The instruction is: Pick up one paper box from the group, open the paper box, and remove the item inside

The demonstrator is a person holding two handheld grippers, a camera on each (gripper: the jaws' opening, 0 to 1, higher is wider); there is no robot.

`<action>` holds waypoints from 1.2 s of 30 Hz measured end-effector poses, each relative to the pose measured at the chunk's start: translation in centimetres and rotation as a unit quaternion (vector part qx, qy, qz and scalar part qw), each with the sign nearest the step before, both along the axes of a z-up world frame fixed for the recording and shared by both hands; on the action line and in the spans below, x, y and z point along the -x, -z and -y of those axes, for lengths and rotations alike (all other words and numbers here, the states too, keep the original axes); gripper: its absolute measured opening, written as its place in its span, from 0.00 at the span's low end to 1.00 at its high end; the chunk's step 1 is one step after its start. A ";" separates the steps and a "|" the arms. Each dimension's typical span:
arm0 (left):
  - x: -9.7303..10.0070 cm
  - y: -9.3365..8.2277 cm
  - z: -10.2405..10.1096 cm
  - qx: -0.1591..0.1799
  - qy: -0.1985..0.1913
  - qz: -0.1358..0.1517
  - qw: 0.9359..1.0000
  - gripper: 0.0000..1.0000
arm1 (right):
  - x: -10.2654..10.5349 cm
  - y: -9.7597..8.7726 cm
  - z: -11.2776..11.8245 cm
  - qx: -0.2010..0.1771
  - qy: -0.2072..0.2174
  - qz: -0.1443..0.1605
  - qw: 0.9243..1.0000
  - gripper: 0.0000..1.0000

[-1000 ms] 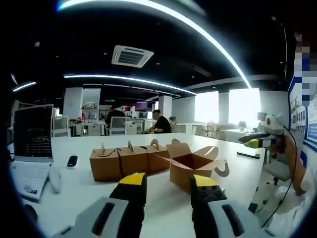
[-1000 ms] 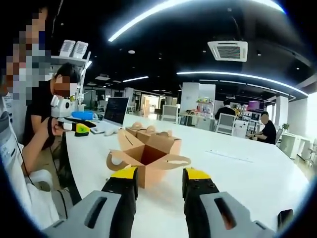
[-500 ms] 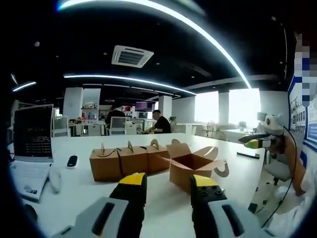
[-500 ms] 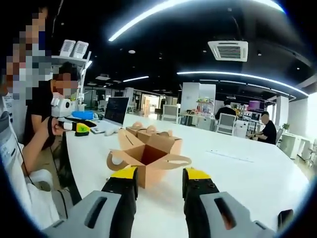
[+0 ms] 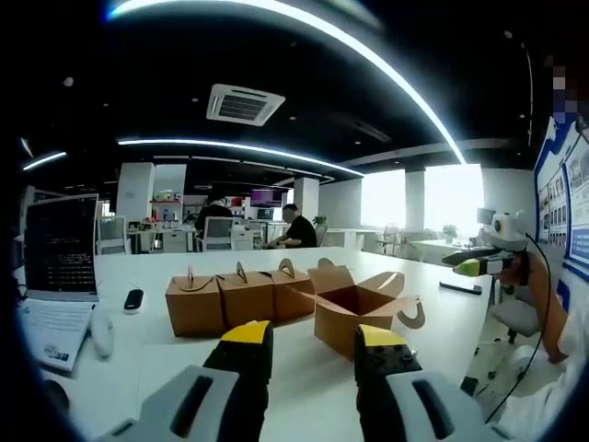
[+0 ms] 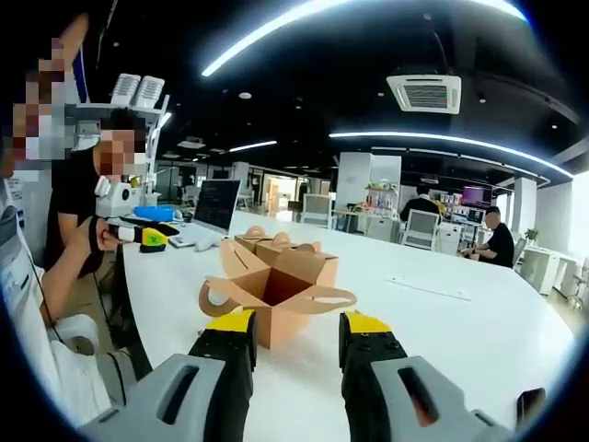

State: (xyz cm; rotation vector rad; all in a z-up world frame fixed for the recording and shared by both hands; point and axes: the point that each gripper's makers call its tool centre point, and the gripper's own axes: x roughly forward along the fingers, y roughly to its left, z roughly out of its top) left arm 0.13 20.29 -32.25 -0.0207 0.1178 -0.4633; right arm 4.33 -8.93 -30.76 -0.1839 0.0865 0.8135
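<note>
Left gripper (image 5: 313, 345): yellow-tipped jaws apart, nothing between them, hovering low over the white table (image 5: 304, 387). Just past the tips sits the opened paper box (image 5: 354, 308), flaps spread, handle tabs hanging out to the sides; inside looks dark, can't tell contents. Touching its left side, a row of three closed paper boxes (image 5: 235, 299) with handles up. Further left: computer mouse (image 5: 100, 333), small black remote-like device (image 5: 134, 299), laptop (image 5: 57, 276) with screen lit.

Right gripper (image 6: 296, 341): jaws apart, empty, aimed at the same opened box (image 6: 276, 295) from its other side, closed boxes behind it. Far background: seated people (image 5: 296, 227) at desks.
</note>
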 end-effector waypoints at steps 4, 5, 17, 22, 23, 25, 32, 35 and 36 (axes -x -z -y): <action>0.0 0.0 0.0 0.000 0.000 0.000 1.000 0.37 | 0.0 0.1 0.0 0.001 0.001 -0.001 1.000 0.36; 0.0 0.0 0.0 0.000 0.000 0.000 1.000 0.37 | 0.0 0.0 0.0 0.000 0.001 -0.001 1.000 0.36; 0.0 0.0 0.0 -0.001 0.002 0.000 1.000 0.37 | 0.1 0.0 0.0 0.000 0.000 -0.001 1.000 0.36; 0.0 0.0 0.1 -0.003 0.002 -0.001 1.000 0.37 | 0.1 0.1 0.0 0.001 0.000 -0.002 1.000 0.36; 0.0 0.0 0.1 -0.004 0.003 -0.001 1.000 0.37 | 0.1 0.1 -0.1 0.001 0.000 -0.002 1.000 0.36; 0.0 0.0 0.2 -0.003 0.004 -0.001 1.000 0.37 | 0.1 0.2 -0.1 0.003 -0.001 -0.002 1.000 0.36; 0.0 0.0 0.1 -0.003 0.003 -0.001 1.000 0.37 | 0.3 0.0 -0.2 0.004 -0.002 0.000 1.000 0.36; 0.0 0.0 0.1 -0.004 0.003 -0.001 1.000 0.37 | 0.3 0.0 -0.2 0.004 -0.001 0.000 1.000 0.36; 0.0 0.0 0.2 -0.003 0.004 -0.001 1.000 0.37 | 0.4 0.0 -0.2 0.004 -0.001 0.000 1.000 0.36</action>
